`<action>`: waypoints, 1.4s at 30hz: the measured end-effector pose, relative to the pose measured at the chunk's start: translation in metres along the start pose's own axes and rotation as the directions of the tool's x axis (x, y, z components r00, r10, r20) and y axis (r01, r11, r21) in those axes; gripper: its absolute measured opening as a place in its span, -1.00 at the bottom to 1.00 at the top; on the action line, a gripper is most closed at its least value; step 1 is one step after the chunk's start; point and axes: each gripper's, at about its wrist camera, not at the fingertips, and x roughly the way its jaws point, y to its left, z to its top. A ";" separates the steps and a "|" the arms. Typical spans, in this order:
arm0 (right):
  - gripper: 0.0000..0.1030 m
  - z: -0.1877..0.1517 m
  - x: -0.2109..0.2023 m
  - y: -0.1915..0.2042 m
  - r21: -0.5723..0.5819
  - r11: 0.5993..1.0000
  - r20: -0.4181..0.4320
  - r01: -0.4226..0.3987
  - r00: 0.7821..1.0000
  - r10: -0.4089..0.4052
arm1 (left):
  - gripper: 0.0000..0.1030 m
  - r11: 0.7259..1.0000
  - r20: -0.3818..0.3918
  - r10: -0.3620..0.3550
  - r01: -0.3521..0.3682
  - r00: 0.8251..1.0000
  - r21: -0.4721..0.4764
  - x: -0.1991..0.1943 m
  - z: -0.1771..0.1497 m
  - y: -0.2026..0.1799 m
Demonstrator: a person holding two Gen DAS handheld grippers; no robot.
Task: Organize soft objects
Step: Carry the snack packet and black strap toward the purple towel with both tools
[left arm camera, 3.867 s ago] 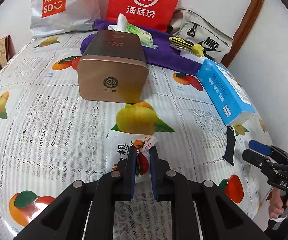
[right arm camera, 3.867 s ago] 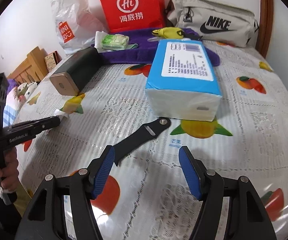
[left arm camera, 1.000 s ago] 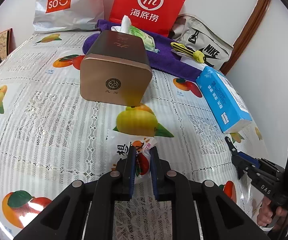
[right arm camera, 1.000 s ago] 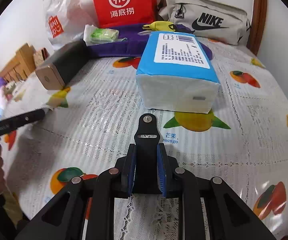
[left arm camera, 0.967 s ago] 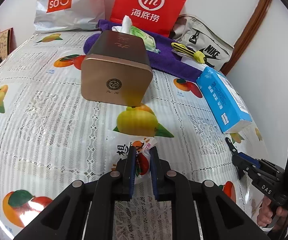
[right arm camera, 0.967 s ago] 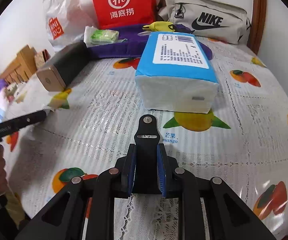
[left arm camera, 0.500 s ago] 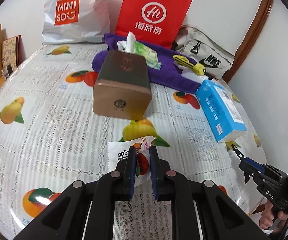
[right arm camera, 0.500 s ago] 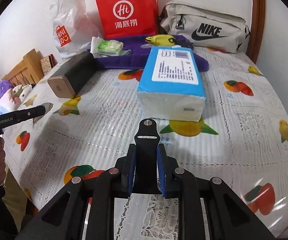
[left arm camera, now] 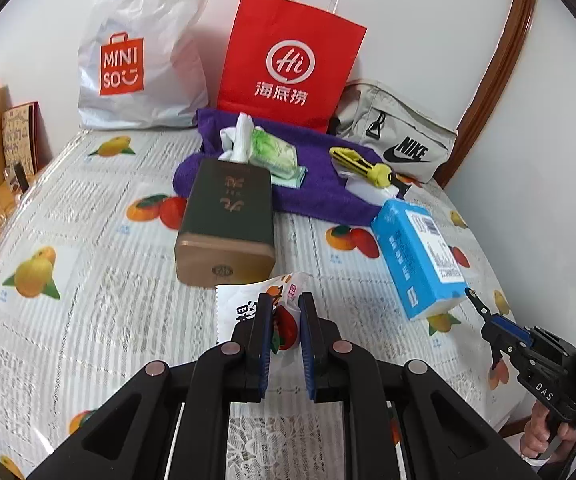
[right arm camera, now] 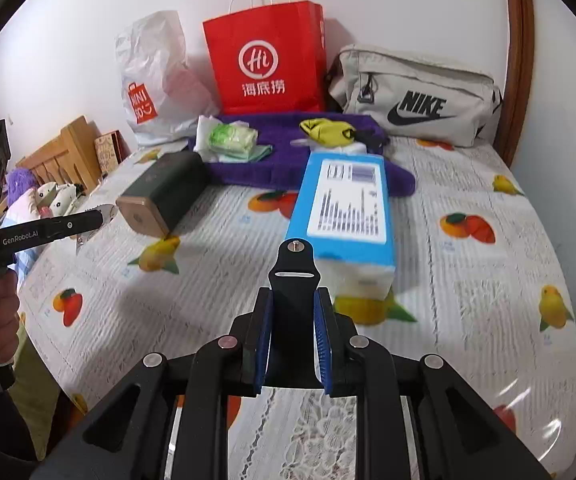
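— Both of my grippers have risen since a moment ago, so the fruit-print tablecloth (left arm camera: pixel 88 280) sits farther below them and more of the wall behind the bags shows.

— What has each one got?

— My left gripper (left arm camera: pixel 284 320) is pinched almost fully closed on a white snack packet (left arm camera: pixel 248 300) with red fruit print; the packet hangs clear of the cloth, between the blue pads. My right gripper (right arm camera: pixel 293 320) is clamped on a black strap (right arm camera: pixel 294 276), whose rounded end with a slot and metal stud pokes out past the fingertips.

— And ahead of the left tool?

— Just beyond the packet lies a dark tissue box (left arm camera: pixel 228 220) with a bronze end and a tissue sticking out of its far side. Behind that, a purple towel (left arm camera: pixel 316 196) carries a green tissue pack (left arm camera: pixel 276 156) and a yellow utility knife (left arm camera: pixel 364 164). To the right of my fingers is a blue tissue pack (left arm camera: pixel 416 256).

— Ahead of the right one?

— That same blue pack, directly past the strap's tip. At the far wall stand a red paper bag (right arm camera: pixel 264 64), a white plastic bag (right arm camera: pixel 152 80) and a beige waist bag (right arm camera: pixel 420 96).
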 end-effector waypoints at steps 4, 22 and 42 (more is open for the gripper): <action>-0.60 0.014 0.000 -0.003 -0.005 1.000 0.013 -0.007 1.000 0.007 | -0.74 1.000 0.014 0.003 -0.003 1.000 -0.001 -0.003 0.011 -0.003; -0.60 0.094 0.021 -0.007 -0.040 0.998 0.076 -0.044 0.996 0.047 | -0.75 1.000 0.058 0.005 -0.005 0.998 0.005 0.011 0.078 -0.011; -0.60 0.163 0.079 -0.029 -0.043 0.999 0.086 -0.027 0.996 0.031 | -0.74 1.000 0.044 0.012 -0.012 0.999 0.005 0.066 0.137 -0.008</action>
